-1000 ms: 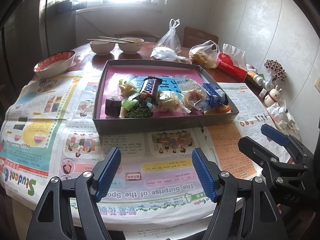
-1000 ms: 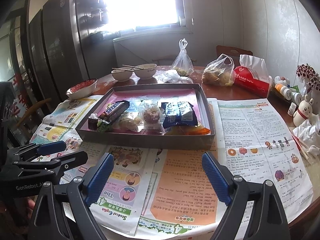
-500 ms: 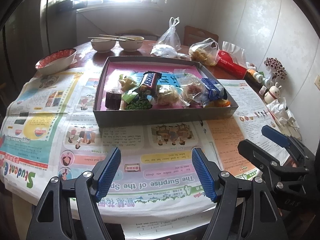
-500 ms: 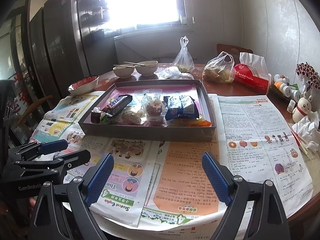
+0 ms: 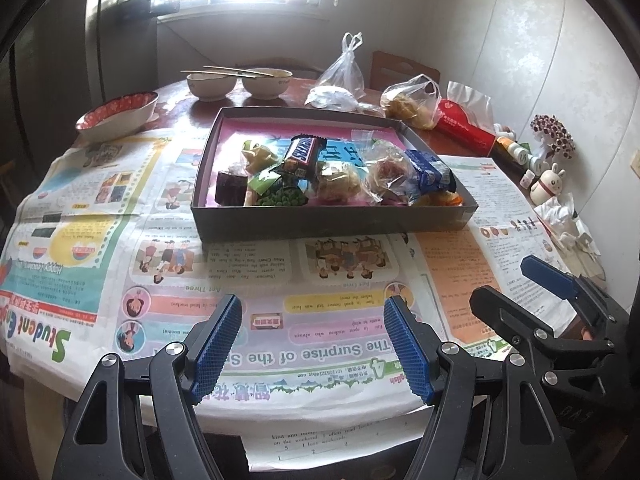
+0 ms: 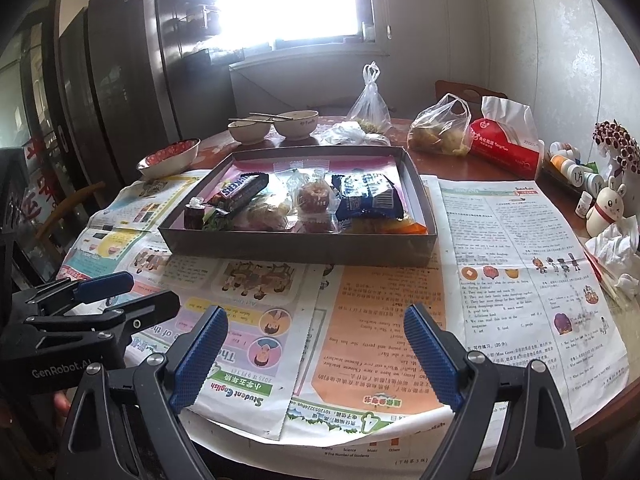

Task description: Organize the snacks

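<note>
Wrapped snacks [image 5: 332, 172] are piled in the shallow grey cardboard tray [image 5: 332, 226] ahead of both spread, empty grippers, left [image 5: 314, 346] and right [image 6: 316, 354]; sorted or unsorted cannot be judged.

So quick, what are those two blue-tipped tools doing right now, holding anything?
Left tool: open, holding nothing, above the newspaper.
Right tool: open, holding nothing.
</note>
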The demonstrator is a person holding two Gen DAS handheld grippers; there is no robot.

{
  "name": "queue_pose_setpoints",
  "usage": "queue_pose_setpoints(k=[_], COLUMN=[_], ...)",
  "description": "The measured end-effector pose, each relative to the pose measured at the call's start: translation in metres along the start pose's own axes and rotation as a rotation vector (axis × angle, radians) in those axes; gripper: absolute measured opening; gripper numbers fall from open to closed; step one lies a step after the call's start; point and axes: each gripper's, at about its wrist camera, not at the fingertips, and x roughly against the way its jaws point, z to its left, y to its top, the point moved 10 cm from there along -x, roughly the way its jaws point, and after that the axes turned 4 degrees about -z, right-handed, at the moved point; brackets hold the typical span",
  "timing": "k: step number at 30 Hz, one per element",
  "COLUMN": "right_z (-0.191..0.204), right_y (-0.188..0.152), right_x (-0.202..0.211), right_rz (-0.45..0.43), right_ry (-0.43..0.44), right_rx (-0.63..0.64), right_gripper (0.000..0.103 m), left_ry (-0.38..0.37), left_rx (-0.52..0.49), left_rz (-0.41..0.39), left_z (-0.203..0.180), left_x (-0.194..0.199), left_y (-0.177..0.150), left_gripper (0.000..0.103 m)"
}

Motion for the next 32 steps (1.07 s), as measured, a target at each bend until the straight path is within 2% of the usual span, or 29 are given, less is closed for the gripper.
queue_pose_setpoints(k=[17,26,28,32], right_z=[-0.001,-0.013,-0.024,-0.055], right_y=[-0.003,-0.004,-0.003,0.001], right_x=[-0.004,-0.011,-0.014,-0.024], right_rz=[0.017,0.026,0.031,0.044], right_ry=[-0.009,-0.024,-0.038,-0.078], right_rx=[-0.006,-0.034,-0.059,-0.118], right_gripper=[0.089,0.089,0.089,0.090], left_ry=[0.040,0.022,0.025,0.093], left_rx=[-0.005,-0.004,0.006,0.051], left_rz=[0.009,-0.007,-0.020,-0.061], left_z=[0.007,0.010,0.018,0.059], left_x=[-0.003,-0.006,-0.008,-0.007], left_y=[-0.003,0.002,0.009,0.033], left_gripper=[0.075,0.075,0.075,0.078])
